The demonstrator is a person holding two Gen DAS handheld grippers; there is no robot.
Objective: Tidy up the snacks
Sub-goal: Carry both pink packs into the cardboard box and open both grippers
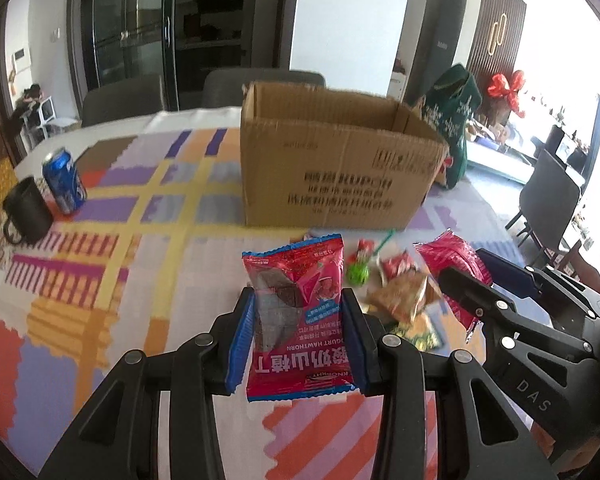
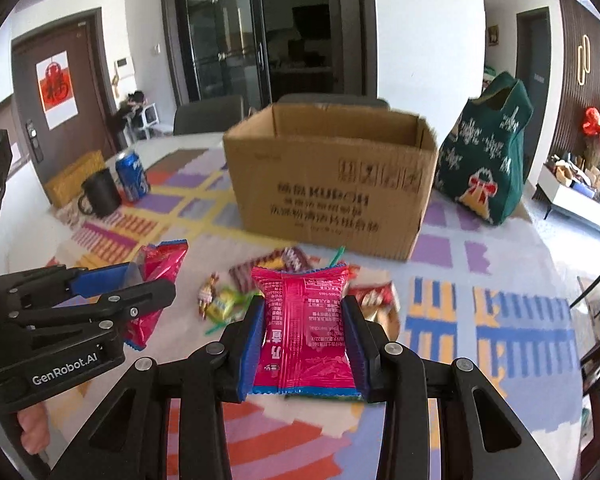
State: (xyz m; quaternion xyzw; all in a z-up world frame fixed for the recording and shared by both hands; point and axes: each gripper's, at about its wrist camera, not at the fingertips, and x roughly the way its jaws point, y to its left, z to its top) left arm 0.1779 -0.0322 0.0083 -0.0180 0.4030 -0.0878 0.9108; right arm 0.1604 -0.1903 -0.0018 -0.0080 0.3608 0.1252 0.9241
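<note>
My left gripper (image 1: 298, 302) is shut on a red yogurt hawthorn packet (image 1: 300, 312) and holds it above the table. My right gripper (image 2: 304, 308) is shut on a second red packet (image 2: 306, 332), printed back facing me. Each gripper shows in the other's view, the right one (image 1: 456, 276) and the left one (image 2: 140, 276), with its packet (image 1: 452, 256) (image 2: 160, 268). An open cardboard box (image 1: 332, 168) (image 2: 328, 188) stands beyond them. A pile of small loose snacks (image 1: 396, 292) (image 2: 236, 300) lies on the cloth in front of the box.
A blue can (image 1: 64, 180) (image 2: 132, 176) and a black mug (image 1: 26, 210) (image 2: 100, 192) stand far left. A green knitted bag (image 2: 488, 164) (image 1: 456, 128) stands right of the box. A patterned tablecloth (image 1: 140, 264) covers the table. Chairs stand behind it.
</note>
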